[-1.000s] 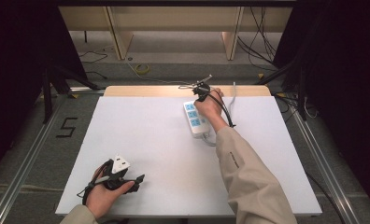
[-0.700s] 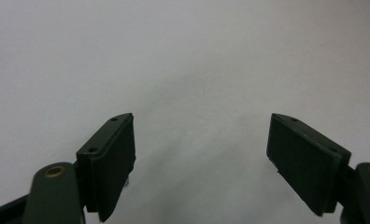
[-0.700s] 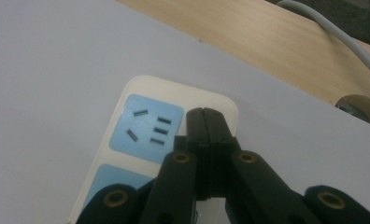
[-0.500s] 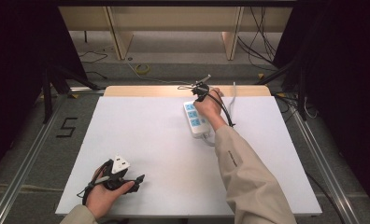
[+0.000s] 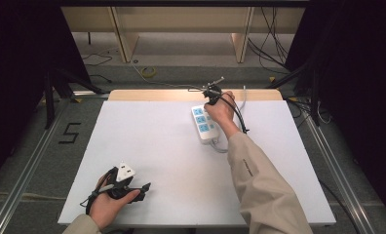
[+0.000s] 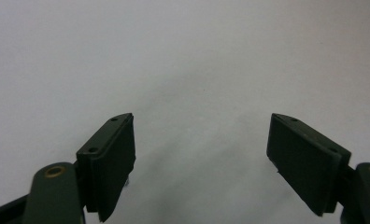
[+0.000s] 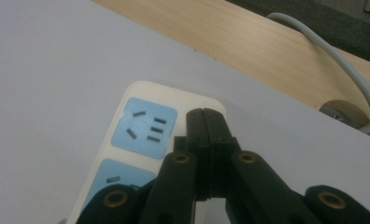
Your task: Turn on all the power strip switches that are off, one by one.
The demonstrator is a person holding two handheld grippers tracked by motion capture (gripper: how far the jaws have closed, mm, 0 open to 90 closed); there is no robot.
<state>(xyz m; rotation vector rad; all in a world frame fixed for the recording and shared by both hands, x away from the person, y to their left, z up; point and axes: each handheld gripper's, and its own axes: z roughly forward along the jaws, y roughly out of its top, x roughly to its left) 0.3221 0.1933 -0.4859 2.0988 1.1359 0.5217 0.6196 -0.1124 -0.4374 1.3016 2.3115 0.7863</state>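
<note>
The white plastic power strip with blue socket faces (image 5: 204, 124) lies on the white-covered bench (image 5: 147, 146) near its far edge, right of the middle, running from near to far. In the high view its grey cable (image 5: 243, 93) leaves the far end and bends off over the bare wooden strip (image 5: 157, 94) along the far edge.

The right gripper (image 7: 206, 119) hovers over the far end of the strip, its 2 black jaws pressed together with nothing between them. Their joined tip sits just beside the far blue socket (image 7: 146, 127), on the plain white end of the casing. Closed jaws make 1 narrow tip, which suits pressing or steadying the strip better than grasping it; whether the tip touches the casing cannot be told.

The left gripper (image 6: 202, 158) rests near the bench's near-left corner, jaws wide apart over bare white surface and holding nothing. It is well apart from the strip, probably parked out of the way while the right hand works.
</note>
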